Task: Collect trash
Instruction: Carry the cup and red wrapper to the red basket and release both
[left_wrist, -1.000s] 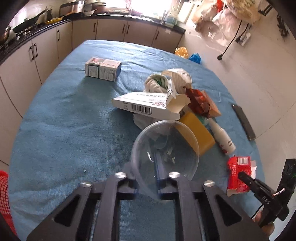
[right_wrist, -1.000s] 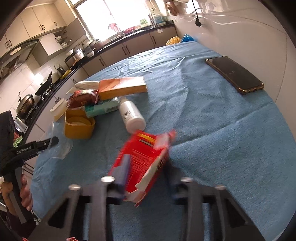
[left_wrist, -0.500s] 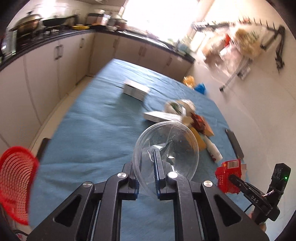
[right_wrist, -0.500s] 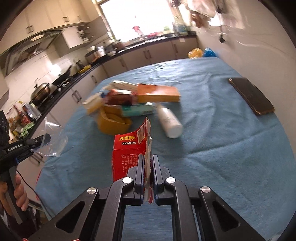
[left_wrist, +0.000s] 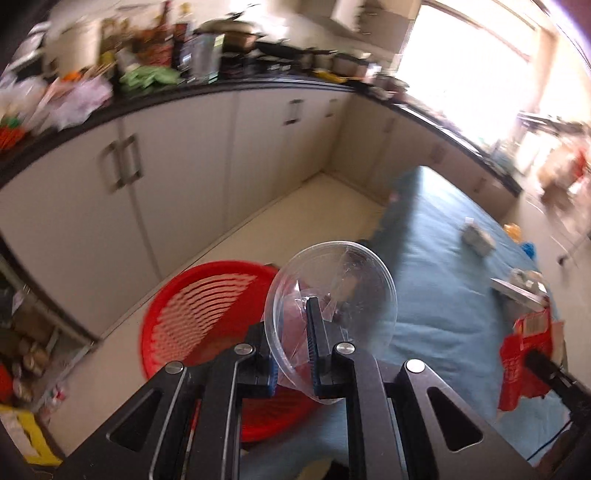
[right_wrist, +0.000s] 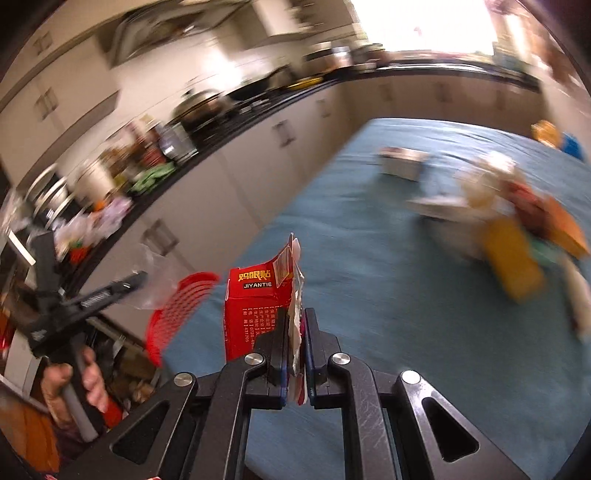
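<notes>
Your left gripper (left_wrist: 291, 354): clamped on the clear cup (left_wrist: 332, 291), held over the red basket (left_wrist: 199, 314) beside the table (left_wrist: 436, 295) | your right gripper (right_wrist: 295, 347): jaws just closed, pinching the torn red box (right_wrist: 255, 306) above the table edge | other trash piled farther along the cloth

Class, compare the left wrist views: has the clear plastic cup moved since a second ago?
Yes. The clear plastic cup, clamped in the left hand-held gripper, has swung off the blue table toward the red basket on the floor.
</notes>
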